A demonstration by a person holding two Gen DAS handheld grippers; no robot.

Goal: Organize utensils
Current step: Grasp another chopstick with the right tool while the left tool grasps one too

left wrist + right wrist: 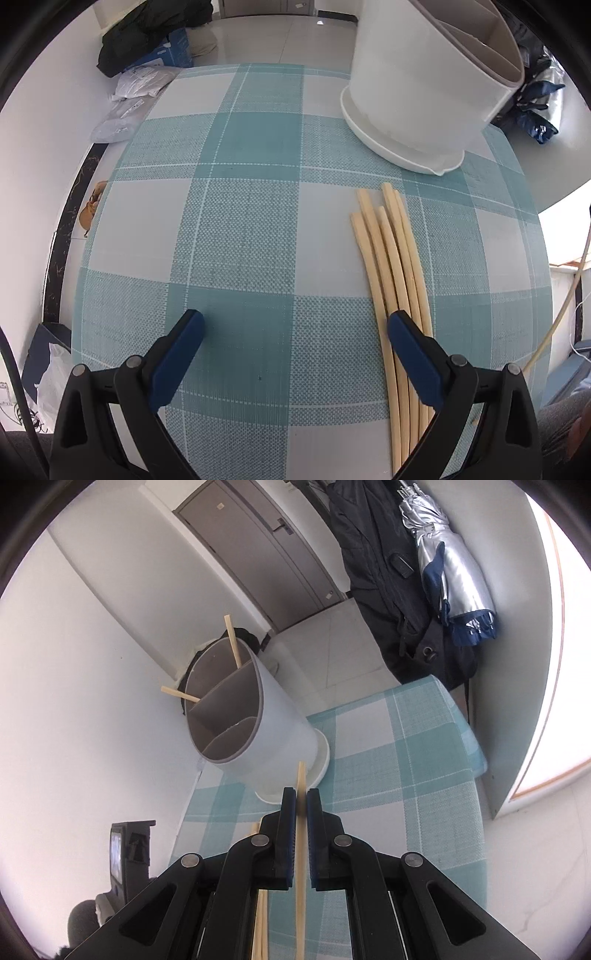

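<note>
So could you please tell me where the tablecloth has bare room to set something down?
The widest free patch of tablecloth runs left of the loose chopsticks and in front of the white holder, out to the left edge. The right side is crowded: chopsticks lie there, with only a narrow strip beyond them.

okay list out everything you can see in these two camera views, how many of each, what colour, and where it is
Chopsticks on the cloth: five, pale wood, lying side by side near the right edge.
Held chopstick: one, pale wood, clamped in the right tool.
Chopsticks in the holder: two, pale wood, leaning out of the far compartment.
Utensil holder: one, white with grey divided inside, on a white saucer at the far side of the table.
Tablecloth: one, teal and white check, covering the table.
Jacket: one, dark, hanging by the door.
Umbrella: one, silver and blue, hanging beside the jacket.
Door: one, grey, closed.
Left tool: open, empty, above the cloth.
Right tool: shut on the held chopstick.
</note>
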